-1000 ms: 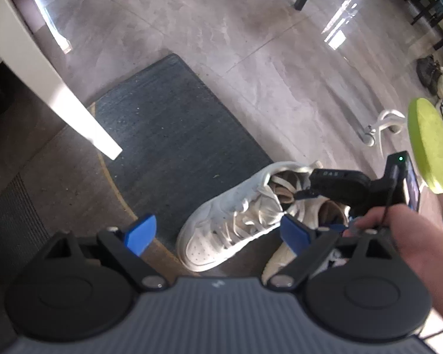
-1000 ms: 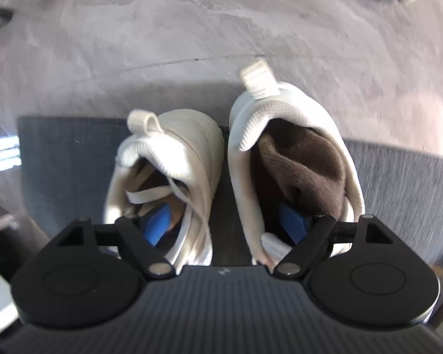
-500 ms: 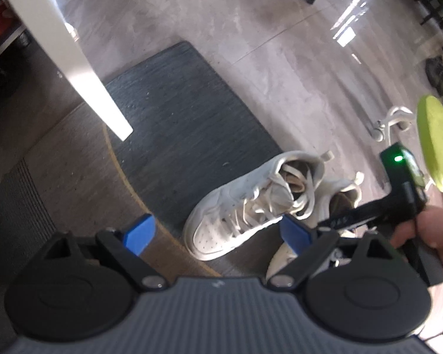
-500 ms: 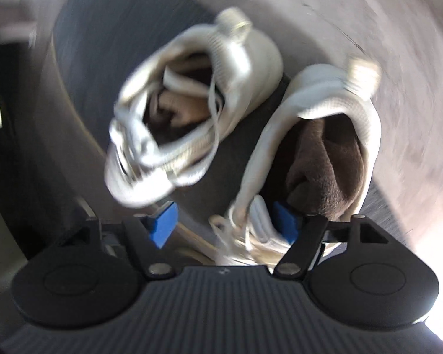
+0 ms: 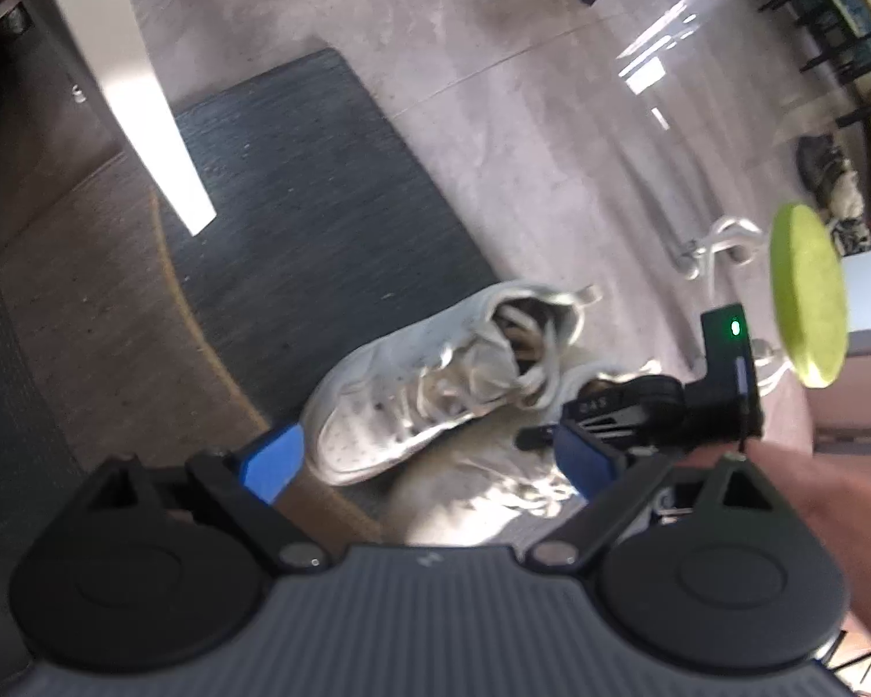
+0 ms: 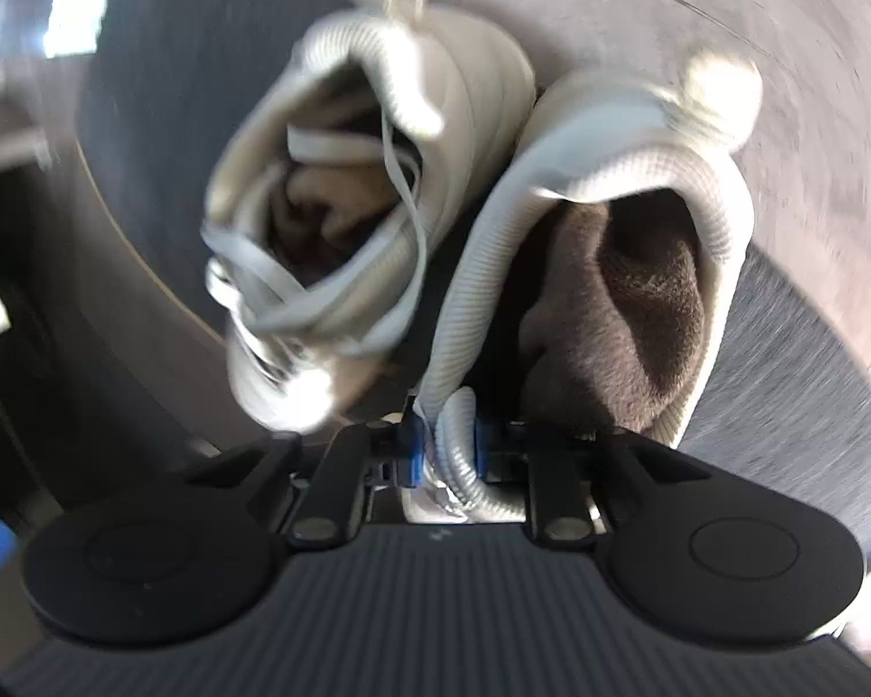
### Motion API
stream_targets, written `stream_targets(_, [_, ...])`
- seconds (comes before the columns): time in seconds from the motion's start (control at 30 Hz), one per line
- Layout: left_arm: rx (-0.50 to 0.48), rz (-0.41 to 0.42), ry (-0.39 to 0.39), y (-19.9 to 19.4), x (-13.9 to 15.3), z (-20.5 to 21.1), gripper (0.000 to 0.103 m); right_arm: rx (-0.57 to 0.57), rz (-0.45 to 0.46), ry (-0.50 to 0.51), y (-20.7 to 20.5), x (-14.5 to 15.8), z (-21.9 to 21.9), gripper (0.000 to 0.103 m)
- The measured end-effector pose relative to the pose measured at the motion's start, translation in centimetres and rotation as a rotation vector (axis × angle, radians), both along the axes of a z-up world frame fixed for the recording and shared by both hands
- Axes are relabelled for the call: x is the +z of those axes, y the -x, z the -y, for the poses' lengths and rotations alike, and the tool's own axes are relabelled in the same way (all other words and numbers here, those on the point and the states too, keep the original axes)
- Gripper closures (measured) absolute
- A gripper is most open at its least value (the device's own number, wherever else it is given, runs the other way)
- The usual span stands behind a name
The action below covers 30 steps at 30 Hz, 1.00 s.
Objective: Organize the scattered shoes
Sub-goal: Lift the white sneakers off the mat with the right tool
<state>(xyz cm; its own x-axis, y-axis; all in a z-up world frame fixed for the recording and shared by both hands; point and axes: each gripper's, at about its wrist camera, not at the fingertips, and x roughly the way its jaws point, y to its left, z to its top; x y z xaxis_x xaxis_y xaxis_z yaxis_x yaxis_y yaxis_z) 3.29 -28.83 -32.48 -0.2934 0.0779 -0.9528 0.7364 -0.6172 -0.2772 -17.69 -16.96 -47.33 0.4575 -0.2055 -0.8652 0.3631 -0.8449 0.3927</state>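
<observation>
Partly blurred, right gripper [image 6: 442,448] just closed on sneaker [image 6: 557,232] collar (toe hidden), left gripper [image 5: 424,459] fingers apart.

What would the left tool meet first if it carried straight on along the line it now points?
Most likely the white sneaker, whose toe lies just ahead between the left tool's open fingers, at the edge of the dark mat. Depth is unclear, so it might reach the mat first.

The right gripper [image 6: 442,453] has just closed onto the right sneaker's [image 6: 604,186] collar.
</observation>
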Motion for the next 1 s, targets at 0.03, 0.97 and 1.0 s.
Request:
stream_targets(0.03, [-0.001, -0.006, -0.003, 0.1, 0.0, 0.0, 0.008, 0.002, -0.05, 0.023, -0.3, 0.5, 0.1, 0.082])
stream_targets(0.97, [-0.116, 0.104, 0.096, 1.4, -0.8, -1.7, 0.007, -0.609, -0.238, -0.06, -2.0, 2.9, -1.0, 0.041])
stream_targets(1.0, [-0.125, 0.118, 0.104, 1.3, -1.0, -1.8, 0.007, -0.612, -0.247, -0.069, -1.8, 2.6, -1.0, 0.041])
